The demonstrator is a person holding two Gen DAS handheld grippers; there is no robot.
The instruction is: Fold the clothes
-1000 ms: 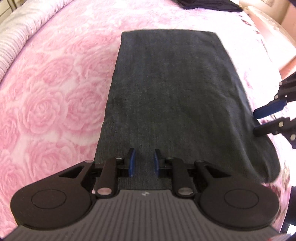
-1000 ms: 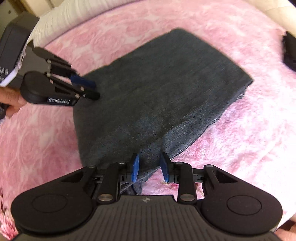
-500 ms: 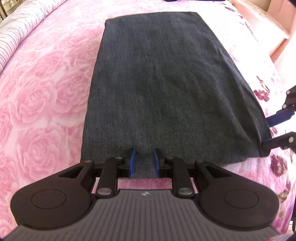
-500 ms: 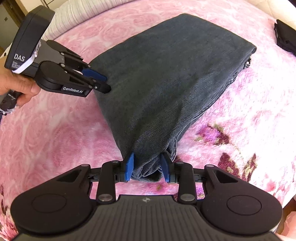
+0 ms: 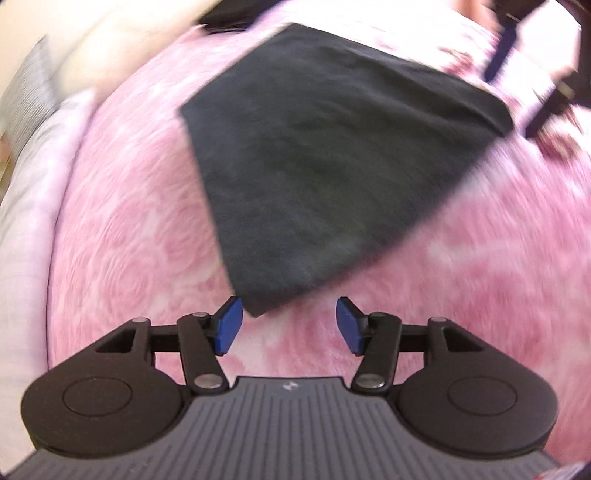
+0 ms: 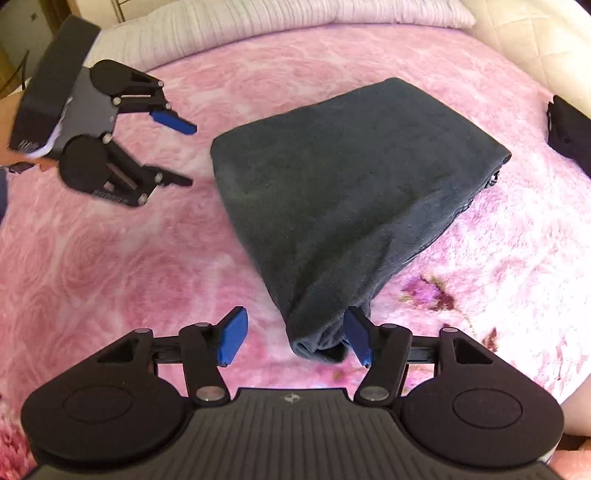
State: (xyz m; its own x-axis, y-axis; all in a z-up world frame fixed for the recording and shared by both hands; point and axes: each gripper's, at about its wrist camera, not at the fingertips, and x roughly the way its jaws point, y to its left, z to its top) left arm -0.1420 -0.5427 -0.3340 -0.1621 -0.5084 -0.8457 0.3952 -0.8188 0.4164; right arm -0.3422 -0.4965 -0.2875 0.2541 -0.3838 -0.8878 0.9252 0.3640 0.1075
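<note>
A dark grey folded garment [image 6: 351, 192] lies flat on the pink rose blanket [image 6: 110, 258]. My right gripper [image 6: 295, 338] has its jaws opening. The garment's near corner sits between them, close against the right pad [image 6: 358, 338] and clear of the left one. My left gripper [image 6: 186, 155] hovers apart from the garment's left edge, its jaws opening with nothing between them. The left wrist view is blurred: the garment [image 5: 332, 166] has one corner just ahead of the left gripper [image 5: 288, 326], and the right gripper [image 5: 535, 74] is at the top right.
A black garment [image 6: 569, 129] lies at the right edge of the bed. Pale striped bedding [image 6: 295, 22] runs along the far side, with a cream padded edge [image 6: 535, 37] at the top right. Pink blanket surrounds the folded garment on all sides.
Both grippers were shut on the garment's near edge; both have opened and let it go. The left gripper has rolled and drawn away to the left of the garment.
</note>
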